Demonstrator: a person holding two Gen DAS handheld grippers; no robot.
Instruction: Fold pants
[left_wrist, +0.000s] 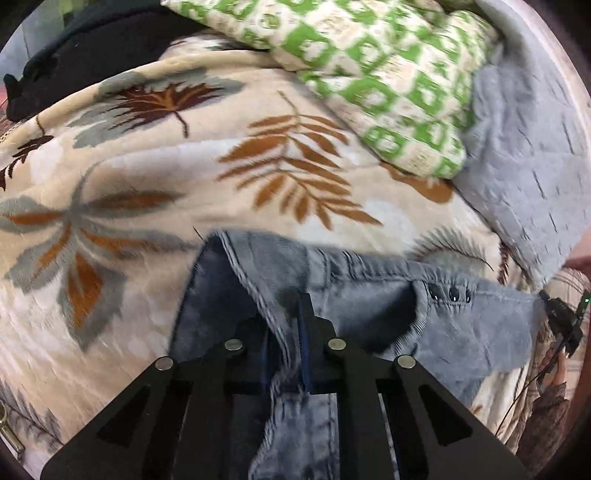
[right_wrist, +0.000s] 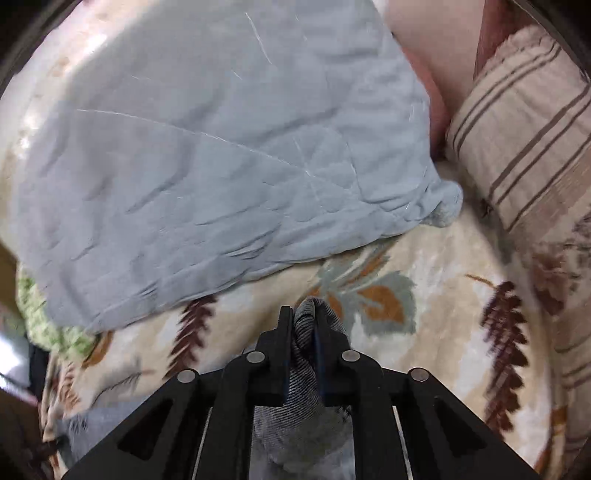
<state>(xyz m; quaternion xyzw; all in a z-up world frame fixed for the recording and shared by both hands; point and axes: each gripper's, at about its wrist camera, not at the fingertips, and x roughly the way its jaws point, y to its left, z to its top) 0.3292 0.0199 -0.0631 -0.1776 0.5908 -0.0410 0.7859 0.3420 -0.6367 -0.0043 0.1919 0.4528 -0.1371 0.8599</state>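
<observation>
Left tongs (left_wrist: 286, 325) clamped on a seamed edge of the grey denim pants (left_wrist: 369, 295). Right tongs (right_wrist: 303, 332) clamped on a bunched fold of the same pants (right_wrist: 299, 384). Pants spread over leaf-patterned blanket (left_wrist: 184, 177). Beyond: green-patterned pillow (left_wrist: 369, 74), grey quilt (right_wrist: 203, 147), striped cushion (right_wrist: 524, 129).

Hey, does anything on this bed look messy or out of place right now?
Mainly the jeans: bunched and twisted between both grippers, not flat. A green patterned cushion and grey quilt lie heaped on the leaf-print blanket.
</observation>
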